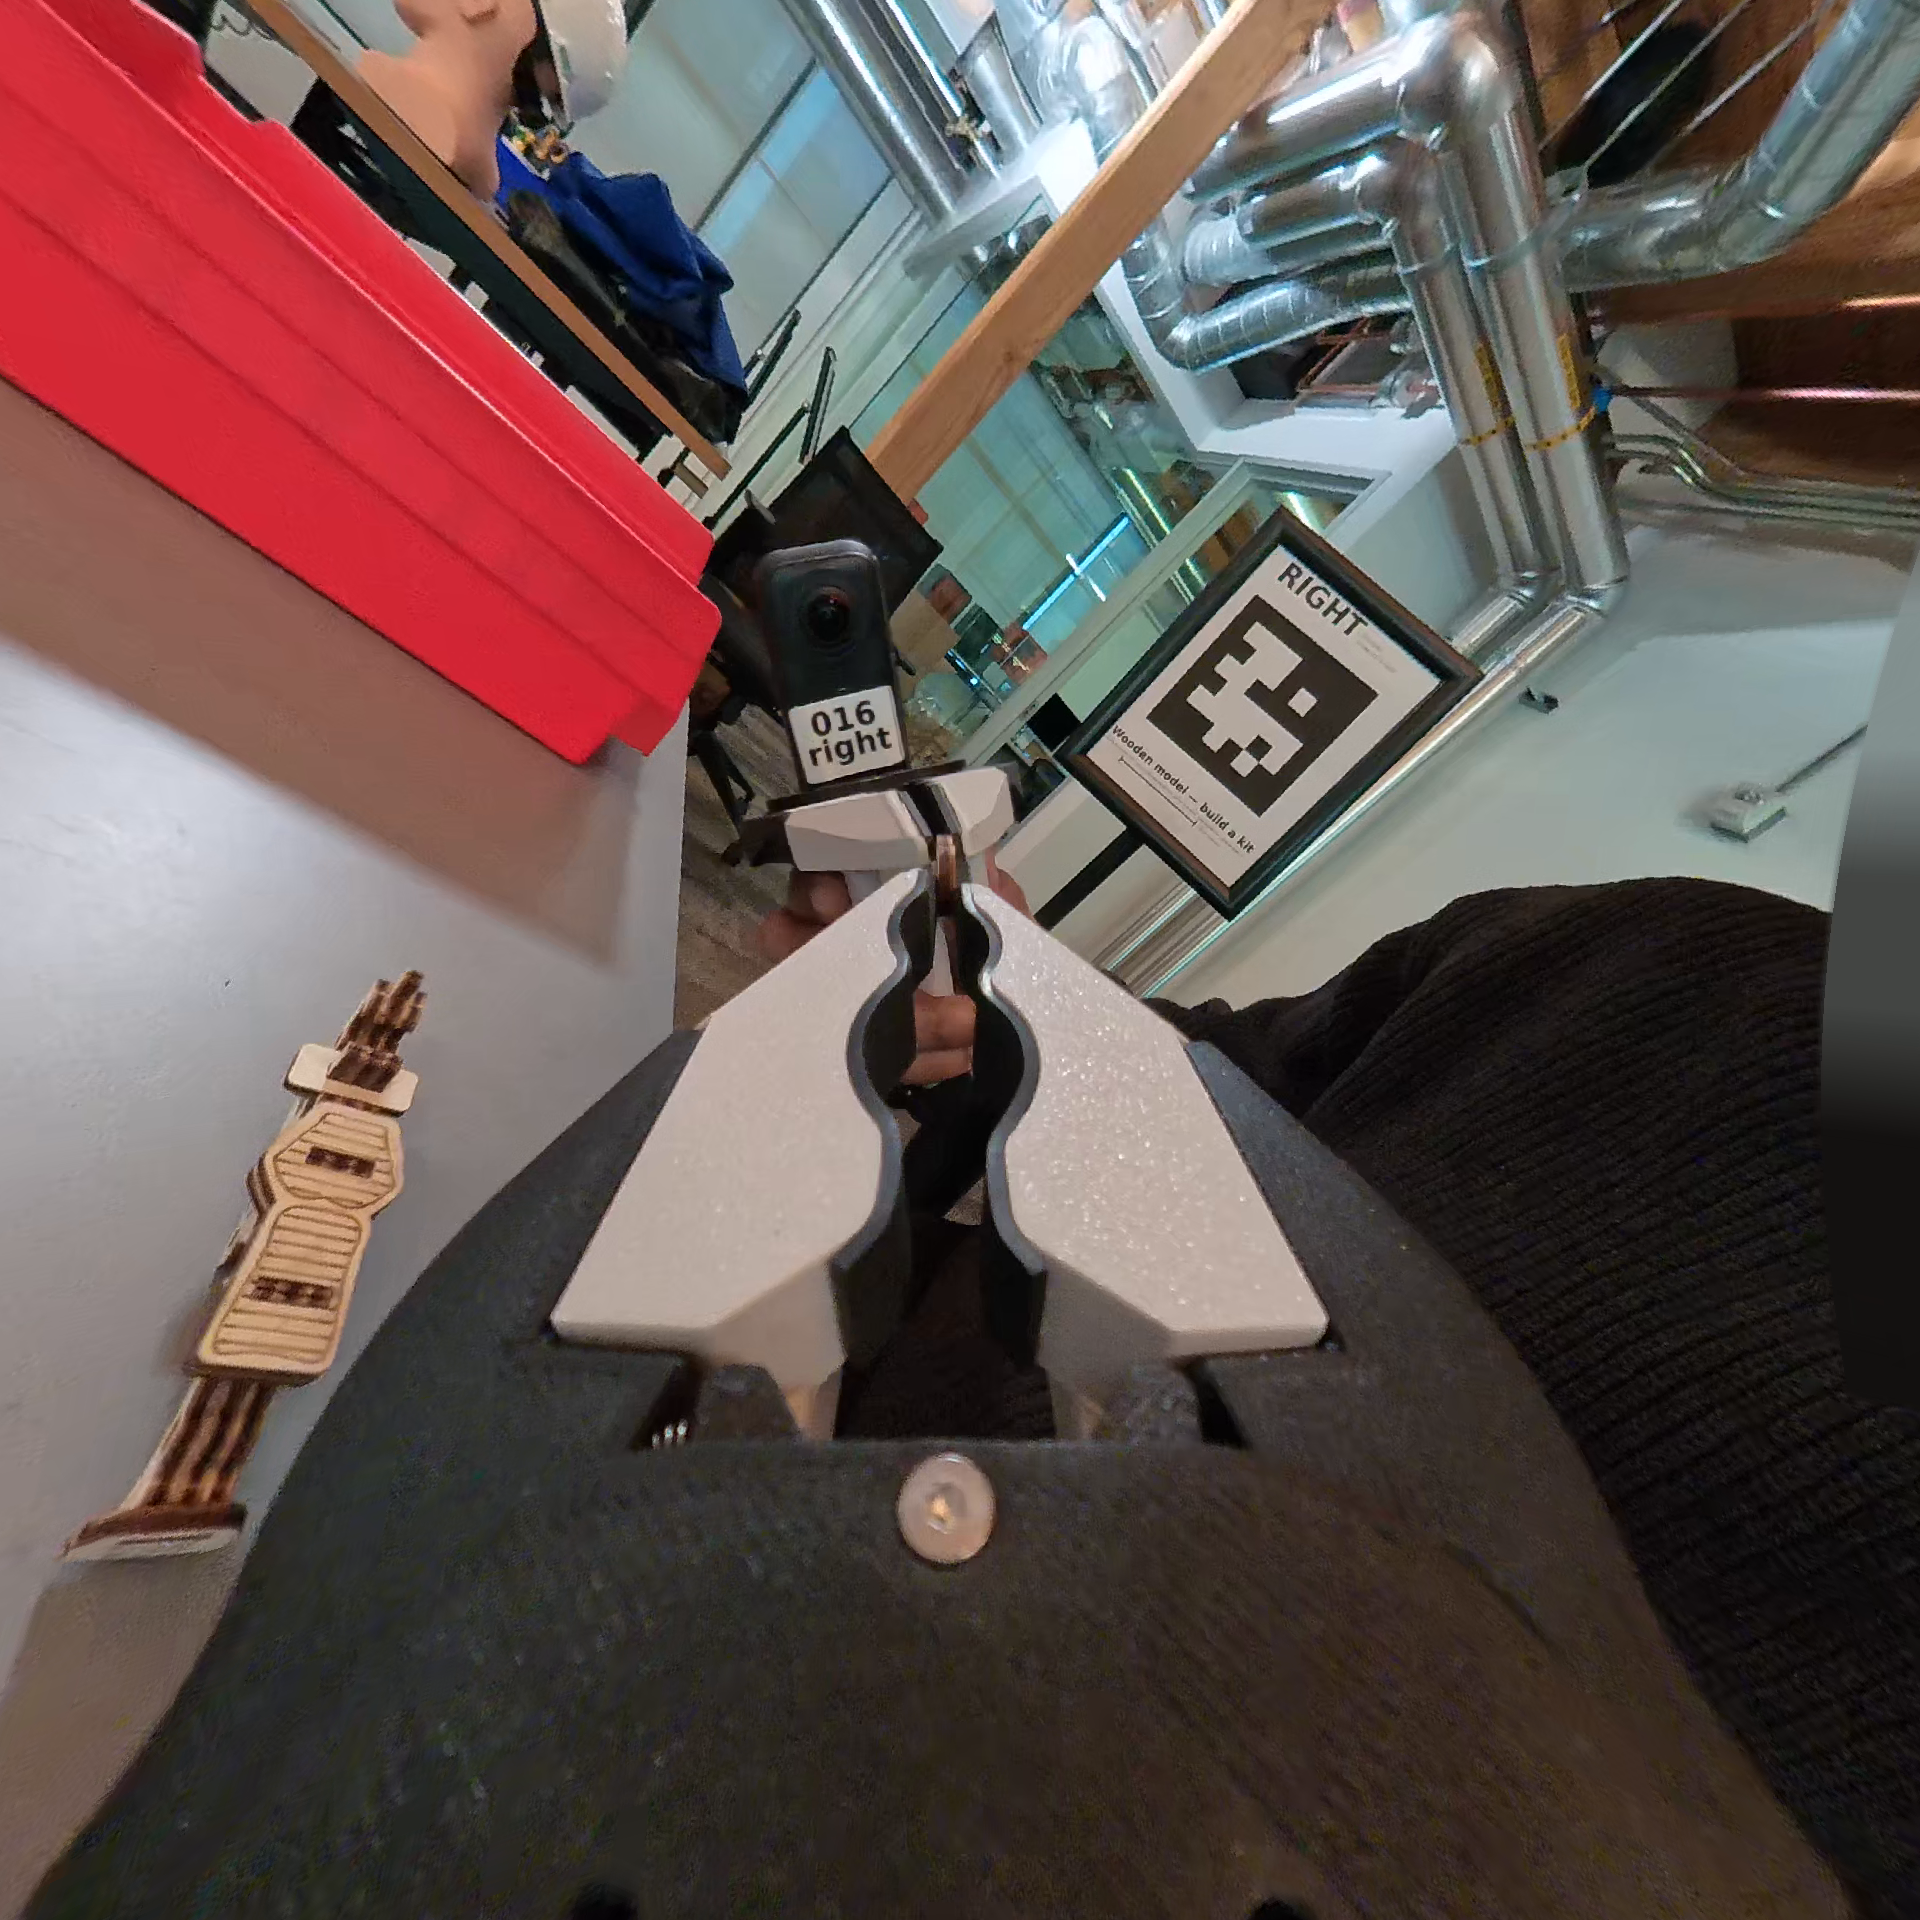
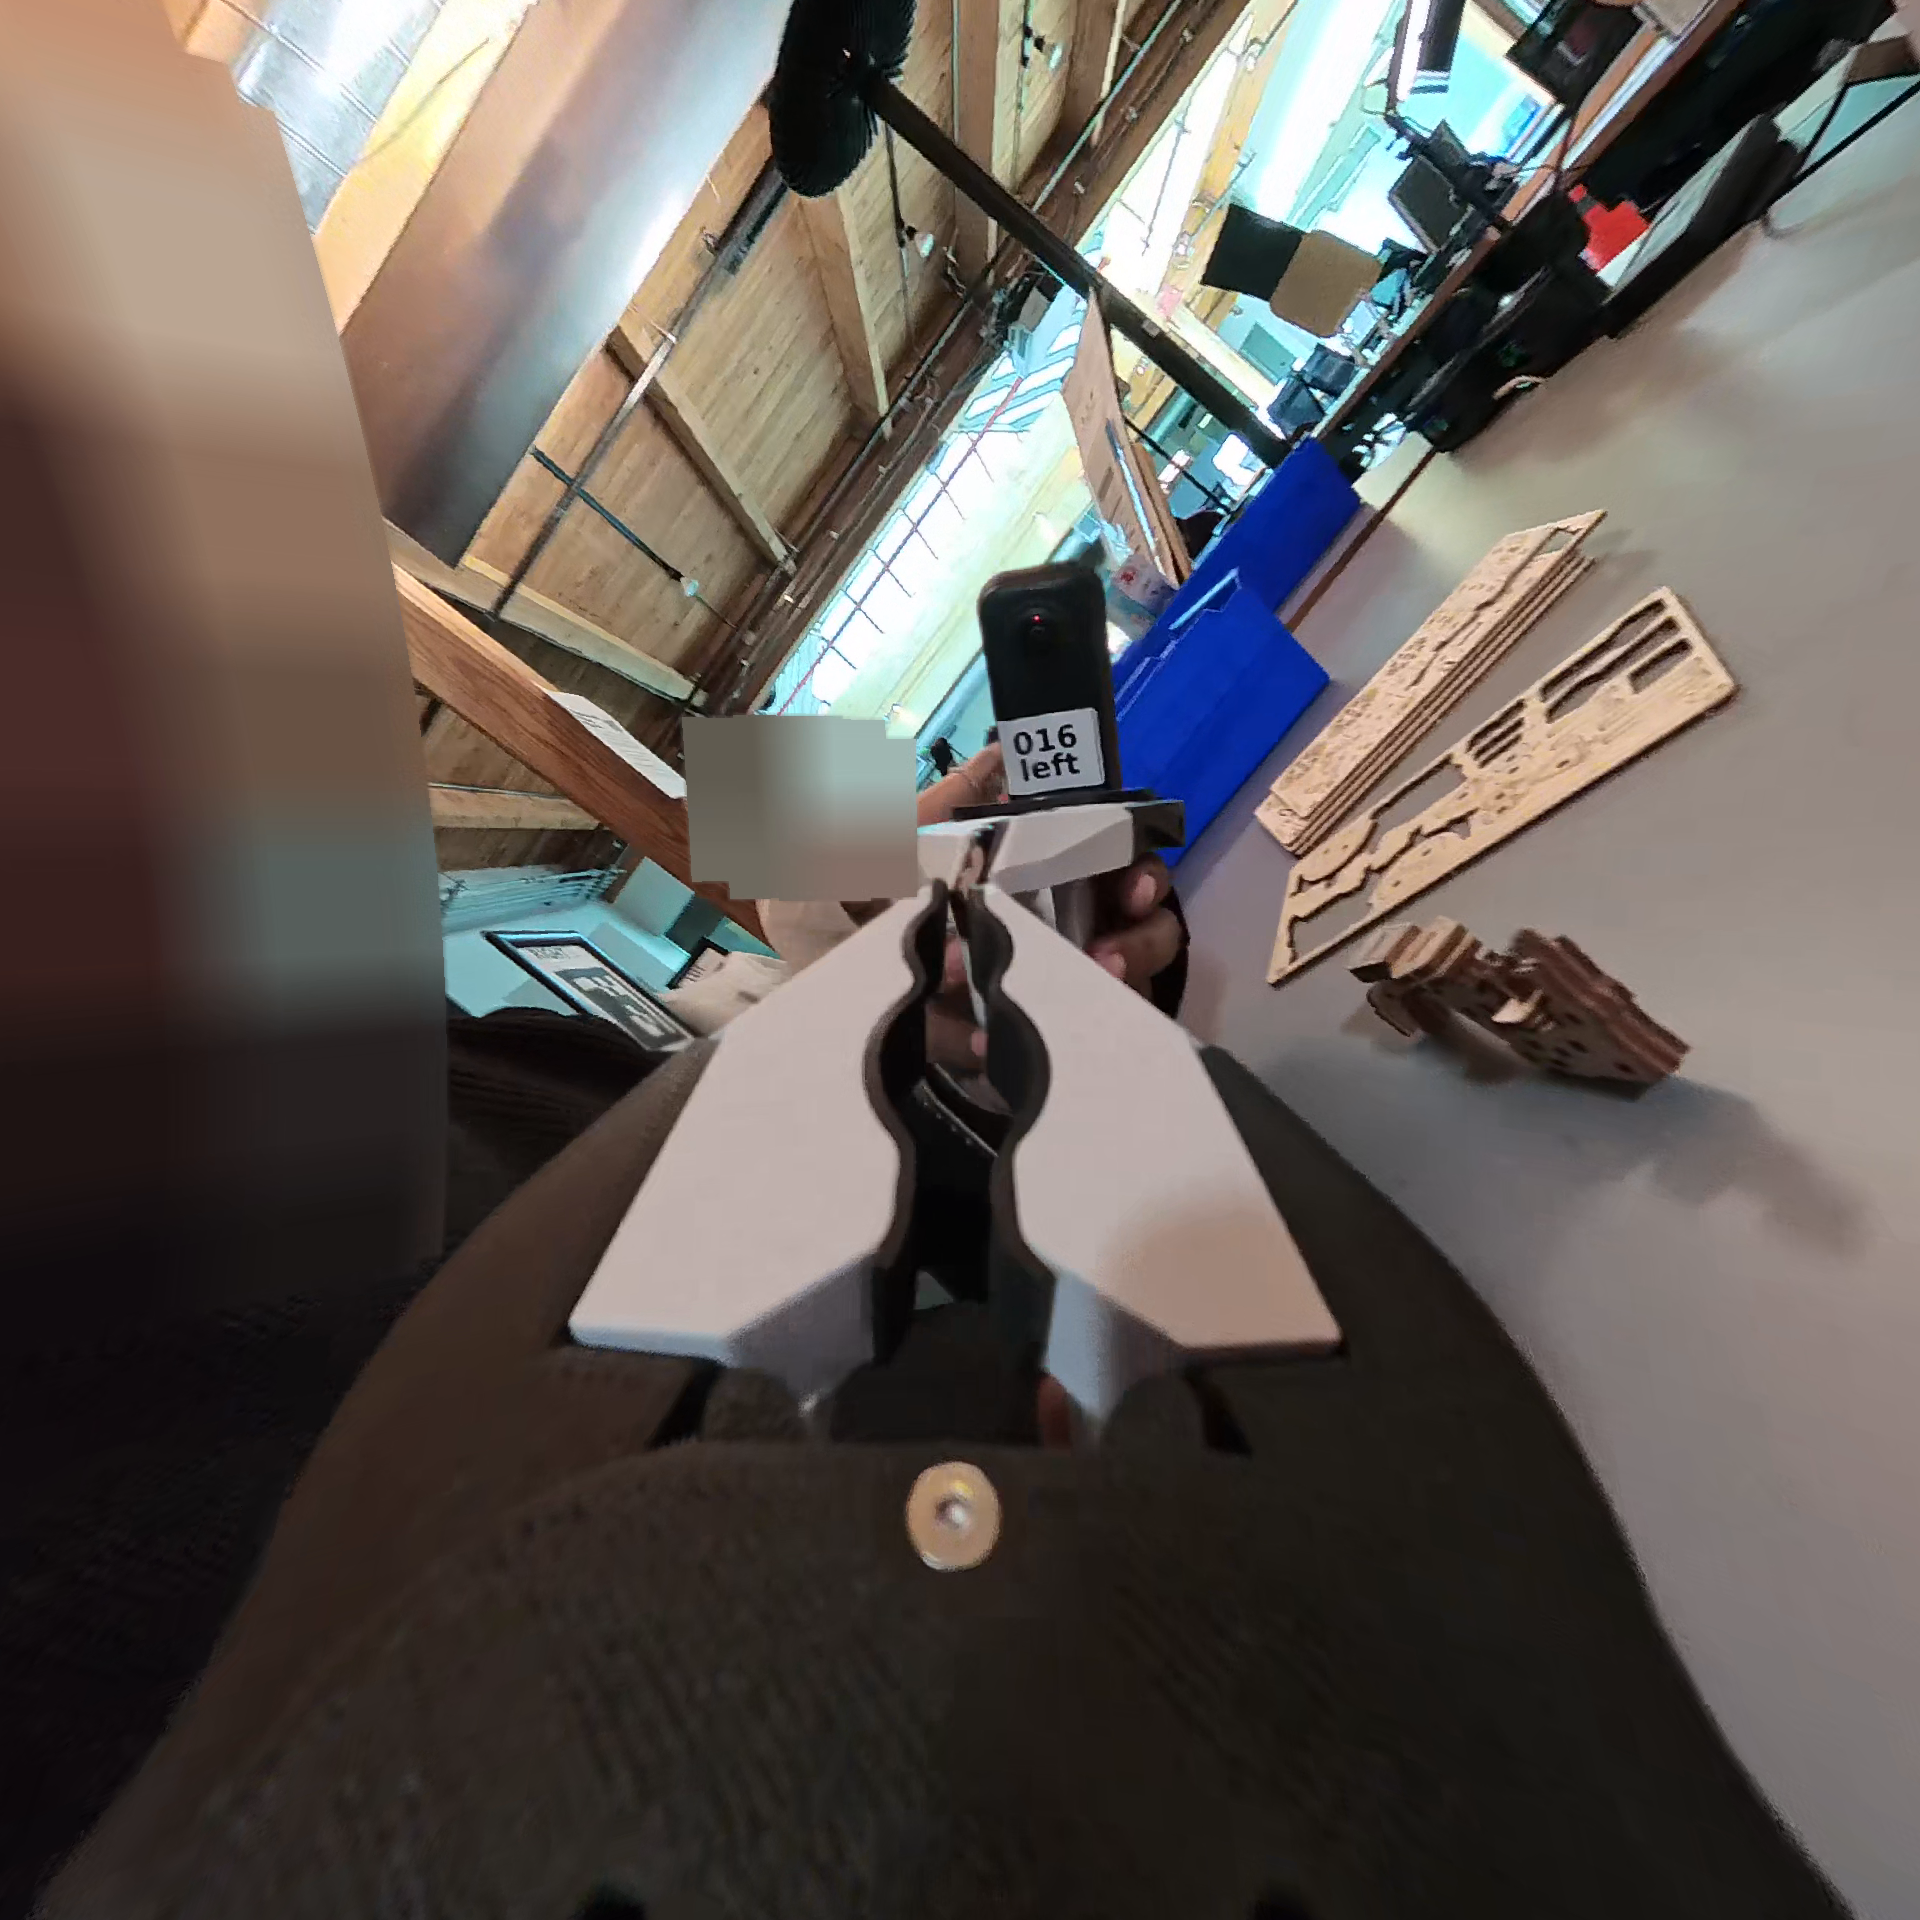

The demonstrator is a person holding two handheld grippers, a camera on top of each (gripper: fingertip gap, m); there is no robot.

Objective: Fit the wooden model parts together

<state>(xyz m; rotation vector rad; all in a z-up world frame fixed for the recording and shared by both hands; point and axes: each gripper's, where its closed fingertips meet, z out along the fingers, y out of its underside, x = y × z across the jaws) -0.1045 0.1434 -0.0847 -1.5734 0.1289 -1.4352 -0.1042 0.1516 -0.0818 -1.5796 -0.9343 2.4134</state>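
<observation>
Tip to tip in mid-air: left gripper (image 1: 940, 899) and right gripper (image 2: 948, 902) both have fingers nearly closed, and a small dark wooden piece (image 1: 944, 864) sits pinched where they meet; which one truly grips it, I cannot tell. Well away from it on the surface (image 2: 1714, 1195) lie a part-built model (image 2: 1512, 1003), cut sheets (image 2: 1496, 790) and another assembly (image 1: 301, 1236). Plenty left, I'd judge.
</observation>
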